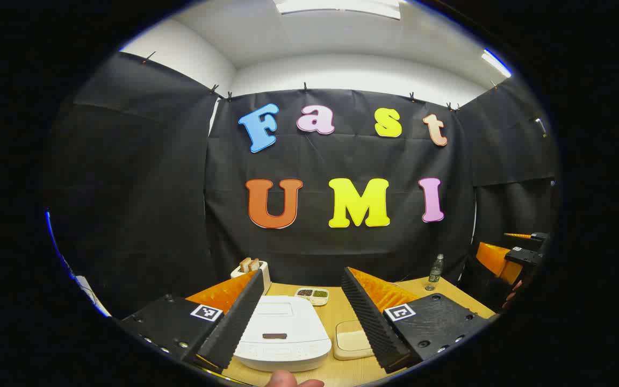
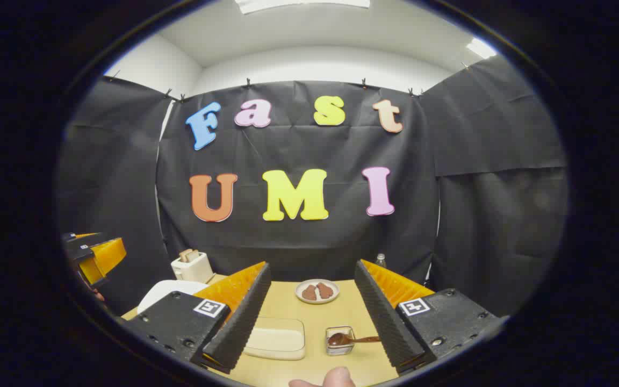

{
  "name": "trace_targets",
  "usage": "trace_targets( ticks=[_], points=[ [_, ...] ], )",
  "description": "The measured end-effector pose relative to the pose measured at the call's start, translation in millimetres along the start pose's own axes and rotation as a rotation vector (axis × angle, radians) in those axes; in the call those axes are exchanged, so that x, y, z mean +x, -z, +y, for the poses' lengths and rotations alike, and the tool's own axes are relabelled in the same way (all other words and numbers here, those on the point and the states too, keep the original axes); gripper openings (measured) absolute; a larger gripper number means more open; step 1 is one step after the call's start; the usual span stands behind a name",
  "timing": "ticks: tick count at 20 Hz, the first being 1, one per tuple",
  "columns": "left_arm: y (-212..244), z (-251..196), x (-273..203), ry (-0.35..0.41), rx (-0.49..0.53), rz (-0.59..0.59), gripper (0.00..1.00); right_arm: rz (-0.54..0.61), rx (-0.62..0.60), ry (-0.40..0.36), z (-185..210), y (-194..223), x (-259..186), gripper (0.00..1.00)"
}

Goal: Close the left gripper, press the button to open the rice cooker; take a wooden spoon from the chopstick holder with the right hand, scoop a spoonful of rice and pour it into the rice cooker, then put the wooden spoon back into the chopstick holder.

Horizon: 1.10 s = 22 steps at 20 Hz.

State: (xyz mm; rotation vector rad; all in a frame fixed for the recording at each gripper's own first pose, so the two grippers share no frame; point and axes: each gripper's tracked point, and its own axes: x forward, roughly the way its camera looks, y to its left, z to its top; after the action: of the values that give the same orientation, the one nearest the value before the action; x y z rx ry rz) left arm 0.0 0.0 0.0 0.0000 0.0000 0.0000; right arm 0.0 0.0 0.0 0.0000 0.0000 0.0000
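Right gripper [image 2: 309, 317] spread wide, wooden spoon [image 2: 348, 339] lying sideways across chopstick holder [image 2: 340, 341], left gripper [image 1: 301, 309] released

Rice cooker [image 1: 282, 333]: white, closed lid, dark brown button strip at front.
Desk [image 2: 336, 314]: pale wood, plain.
Wooden spoon [image 2: 350, 339]: dark brown, in clear chopstick holder [image 2: 340, 341].
Lidded box [image 2: 277, 338]: cream.
Round plate [image 2: 317, 291]: white, brown pieces on it.
Divided dish [image 1: 312, 295]: white, compartments dark brown and green.
Toaster [image 2: 192, 267]: white, tan bread slices.
Bottle [image 1: 436, 268]: clear, greenish.
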Motion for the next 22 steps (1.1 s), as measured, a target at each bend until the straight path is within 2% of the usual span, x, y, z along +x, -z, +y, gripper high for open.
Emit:
trace_targets(
  ticks=[15, 22],
  points=[
    [1, 19, -2, -0.061, -0.021, 0.019, 0.94, -0.008, -0.006, 0.003, -2, -2, 2, 0.99],
    [9, 13, 0, -0.066, -0.021, 0.038, 0.93, -0.006, -0.012, -0.003, -9, -1, 10, 1.0]
  ],
)
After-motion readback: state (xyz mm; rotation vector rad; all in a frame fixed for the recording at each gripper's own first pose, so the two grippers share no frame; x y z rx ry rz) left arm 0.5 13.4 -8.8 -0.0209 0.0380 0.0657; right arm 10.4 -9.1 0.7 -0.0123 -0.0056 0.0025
